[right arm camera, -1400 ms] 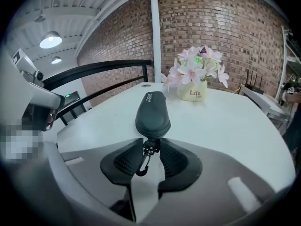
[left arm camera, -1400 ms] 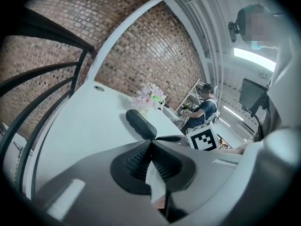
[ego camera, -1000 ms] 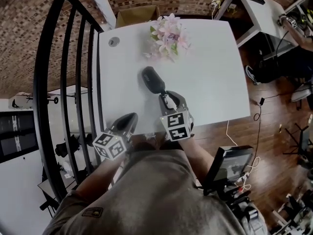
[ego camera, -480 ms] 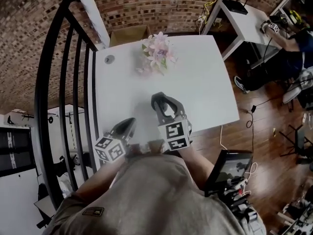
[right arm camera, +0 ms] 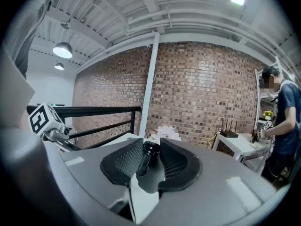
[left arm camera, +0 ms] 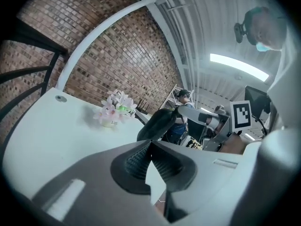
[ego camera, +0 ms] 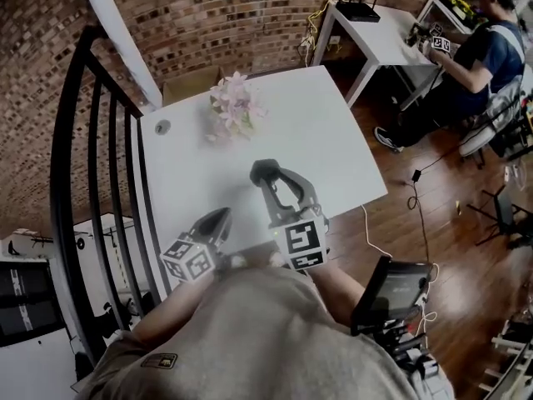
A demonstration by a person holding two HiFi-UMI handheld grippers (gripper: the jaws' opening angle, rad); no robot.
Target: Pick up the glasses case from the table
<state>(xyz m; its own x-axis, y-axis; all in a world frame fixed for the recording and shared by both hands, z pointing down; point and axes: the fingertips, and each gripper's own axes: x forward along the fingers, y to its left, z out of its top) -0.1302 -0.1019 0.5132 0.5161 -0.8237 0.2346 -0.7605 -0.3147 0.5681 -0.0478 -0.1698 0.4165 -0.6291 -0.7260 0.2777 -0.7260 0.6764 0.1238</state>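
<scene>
Right tongs (right arm camera: 151, 149) clench the dark glasses case (right arm camera: 146, 172) — long axis along the jaws, far end pointing toward the flowers (ego camera: 231, 107). Left tongs (left arm camera: 149, 146) sit closed, empty.

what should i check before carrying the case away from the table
1. Glasses case between the jaws of the right gripper: ok, the jaws are shut on it.
2. Case clear of the table: ok, it looks lifted in the left gripper view.
3. Grip centred: not ok, it seems held near one end.
4. Left gripper out of the way: ok, shut and empty near the table's front edge.
5. Flowers clear: ok, apart at the far side.
6. Grip firm enough: cannot tell.
</scene>
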